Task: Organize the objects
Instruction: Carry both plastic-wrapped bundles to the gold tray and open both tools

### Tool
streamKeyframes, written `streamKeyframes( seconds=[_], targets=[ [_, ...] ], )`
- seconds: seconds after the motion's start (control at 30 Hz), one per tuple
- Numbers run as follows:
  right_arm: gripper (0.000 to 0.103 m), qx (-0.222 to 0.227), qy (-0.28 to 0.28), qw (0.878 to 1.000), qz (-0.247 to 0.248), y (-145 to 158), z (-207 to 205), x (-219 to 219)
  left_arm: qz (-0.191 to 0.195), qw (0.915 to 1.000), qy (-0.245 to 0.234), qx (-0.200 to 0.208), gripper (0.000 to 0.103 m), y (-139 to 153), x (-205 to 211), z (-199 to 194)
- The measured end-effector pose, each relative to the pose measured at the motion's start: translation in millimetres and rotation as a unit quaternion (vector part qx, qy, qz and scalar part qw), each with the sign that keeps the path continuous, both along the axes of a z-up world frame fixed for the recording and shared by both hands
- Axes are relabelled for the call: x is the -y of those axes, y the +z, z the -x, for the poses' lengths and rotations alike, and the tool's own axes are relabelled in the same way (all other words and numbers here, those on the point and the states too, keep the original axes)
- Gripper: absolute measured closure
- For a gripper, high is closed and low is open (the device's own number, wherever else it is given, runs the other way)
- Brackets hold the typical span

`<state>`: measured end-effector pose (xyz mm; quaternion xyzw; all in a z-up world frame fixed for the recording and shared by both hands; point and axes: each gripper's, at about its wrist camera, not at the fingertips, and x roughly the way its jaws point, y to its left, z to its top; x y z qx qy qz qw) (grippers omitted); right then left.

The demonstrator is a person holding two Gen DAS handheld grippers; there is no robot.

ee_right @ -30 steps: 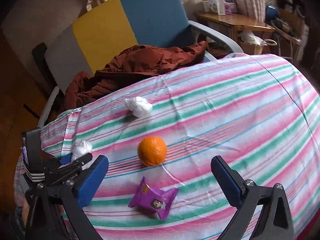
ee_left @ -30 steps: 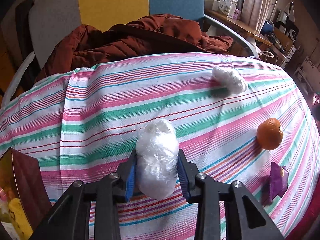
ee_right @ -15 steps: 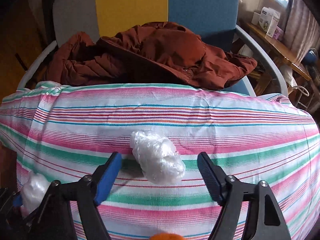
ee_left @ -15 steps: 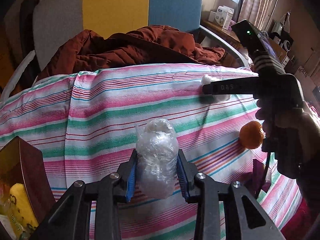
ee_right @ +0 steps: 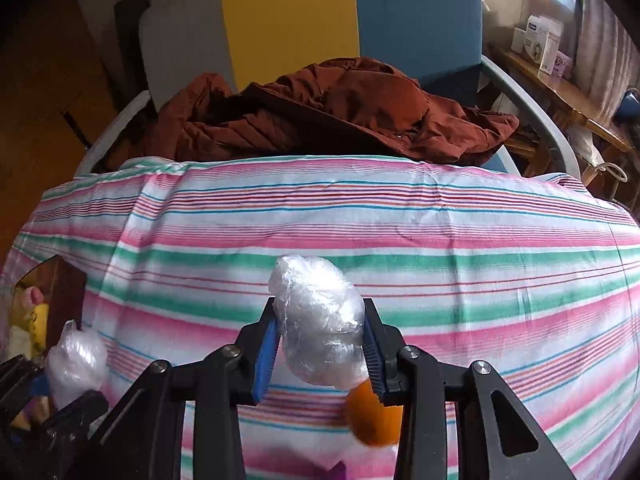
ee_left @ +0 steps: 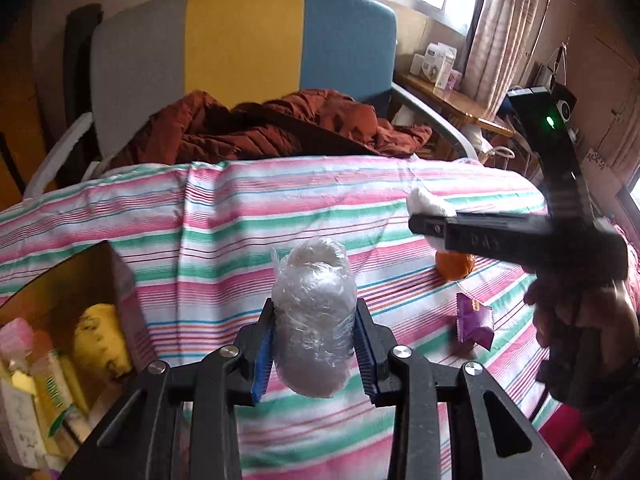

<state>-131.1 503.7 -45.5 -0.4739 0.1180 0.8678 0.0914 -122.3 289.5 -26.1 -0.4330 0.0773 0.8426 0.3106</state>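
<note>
Left gripper [ee_left: 315,354]: clamped on plastic-wrapped bundle [ee_left: 314,320]. Right gripper [ee_right: 320,354]: jaws closing, pads pressing second wrapped bundle [ee_right: 320,320]; orange [ee_right: 374,418] at 5 o'clock.

- The place was a lived-in room of a home.
- A striped cloth [ee_right: 360,216] in pink, green and white covered the table.
- An armchair [ee_left: 248,52] in grey, yellow and blue stood behind it, a rust-brown jacket [ee_right: 340,116] heaped on its seat.
- Curtains [ee_left: 500,32] hung by a window, beside a cluttered wooden shelf [ee_left: 452,100].
</note>
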Motion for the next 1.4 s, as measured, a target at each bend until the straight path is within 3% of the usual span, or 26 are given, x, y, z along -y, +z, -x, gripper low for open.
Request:
streamKeyframes(
  seconds=[0.23, 0.5, 0.77, 1.1, 1.23, 1.3, 1.33, 1.37, 1.4],
  targets=[
    [0.064, -0.038, 0.038, 0.998, 0.032, 21, -40, 67, -0.010, 0.9982, 0.047, -0.035, 0.068, 27, 62, -29],
    [0.064, -0.063, 0.087, 0.992, 0.064, 33, -56, 144, -0.001, 0.9940, 0.093, -0.056, 0.068, 31, 128, -51],
    [0.064, -0.060, 0.128, 0.987, 0.079, 33, -59, 207, -0.003, 0.9896, 0.136, -0.047, 0.068, 19, 183, -57],
    [0.062, -0.041, 0.168, 0.982, 0.077, 28, -63, 265, -0.002, 0.9856, 0.167, -0.024, 0.067, -1, 223, -55],
    [0.062, -0.029, 0.180, 0.980, 0.080, 22, -66, 278, -0.019, 0.9848, 0.173, -0.006, 0.057, -7, 234, -52],
    [0.060, -0.024, 0.187, 0.979, 0.079, 19, -68, 285, -0.033, 0.9833, 0.179, 0.005, 0.054, -8, 240, -51],
    [0.053, -0.021, 0.190, 0.978, 0.080, 18, -69, 287, -0.039, 0.9824, 0.183, 0.007, 0.051, -8, 242, -51],
    [0.040, -0.021, 0.189, 0.978, 0.081, 17, -70, 289, -0.044, 0.9819, 0.184, 0.008, 0.050, -7, 244, -52],
    [0.035, -0.022, 0.188, 0.979, 0.080, 16, -72, 289, -0.048, 0.9815, 0.185, 0.007, 0.047, -6, 246, -52]
  ],
)
